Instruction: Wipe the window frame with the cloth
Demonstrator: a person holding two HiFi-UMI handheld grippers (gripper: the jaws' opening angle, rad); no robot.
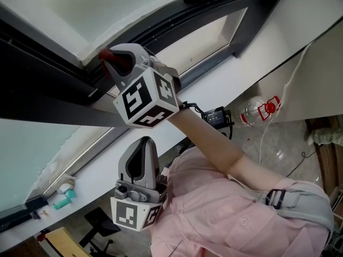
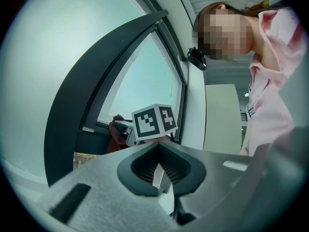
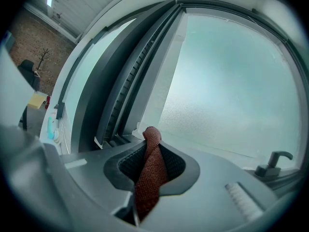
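Note:
My right gripper (image 1: pixel 111 63) is shut on a red-brown cloth (image 1: pixel 116 57) and holds it against the dark window frame (image 1: pixel 48 79) at the upper left. In the right gripper view the cloth (image 3: pixel 150 173) runs up between the jaws of the right gripper (image 3: pixel 151 151), and its bunched tip touches the bottom rail of the frame (image 3: pixel 113 95) beside frosted glass. My left gripper (image 1: pixel 140 146) hangs lower, near the pink-shirted torso, shut with nothing in it. The left gripper (image 2: pixel 158 167) looks up at the right gripper's marker cube (image 2: pixel 153 122) and the cloth (image 2: pixel 115 135).
A white sill (image 1: pixel 236 74) runs below the window. On it lie a small black device (image 1: pixel 217 115) and teal and white items (image 1: pixel 67 190). A plastic bottle (image 1: pixel 258 111) lies on the floor, near a thin cable. A window handle (image 3: pixel 273 162) sticks out at the right.

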